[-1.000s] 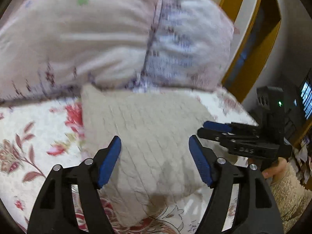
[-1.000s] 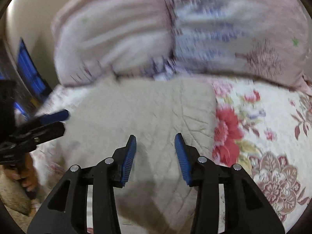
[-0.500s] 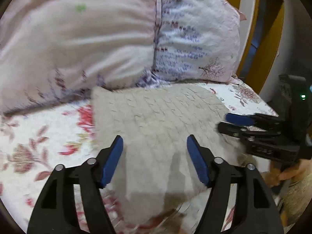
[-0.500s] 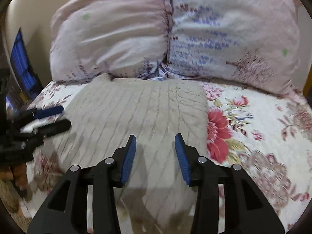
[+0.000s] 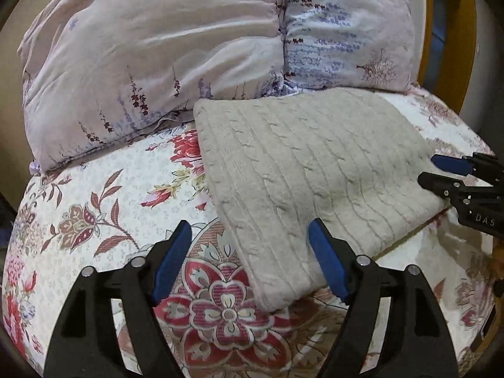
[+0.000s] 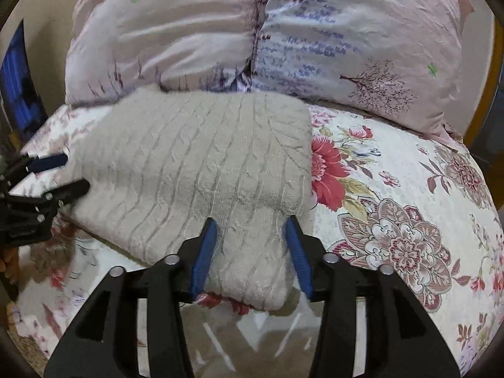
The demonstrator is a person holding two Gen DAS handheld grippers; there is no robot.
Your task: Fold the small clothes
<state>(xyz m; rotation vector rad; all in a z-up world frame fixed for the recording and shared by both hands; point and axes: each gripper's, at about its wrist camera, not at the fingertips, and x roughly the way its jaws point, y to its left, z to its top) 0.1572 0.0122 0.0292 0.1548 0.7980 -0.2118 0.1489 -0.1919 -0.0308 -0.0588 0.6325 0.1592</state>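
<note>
A folded beige cable-knit sweater [image 5: 308, 170] lies flat on the floral bedspread [image 5: 104, 208], its far edge against the pillows. It also shows in the right wrist view [image 6: 204, 163]. My left gripper [image 5: 250, 239] is open and empty, above the sweater's near left corner. My right gripper [image 6: 252, 236] is open and empty, just above the sweater's near edge. The right gripper shows at the right edge of the left wrist view [image 5: 441, 173], and the left gripper at the left edge of the right wrist view [image 6: 63, 173].
Two large pale pillows with purple print [image 5: 189, 37] stand behind the sweater, also in the right wrist view [image 6: 283, 31]. A wooden frame [image 5: 453, 31] rises at the far right. The bedspread [image 6: 409, 220] stretches to the right of the sweater.
Both grippers have pulled back toward the near side of the bed. The left one has shifted left, off the sweater's middle to its corner. The sweater lies still.
</note>
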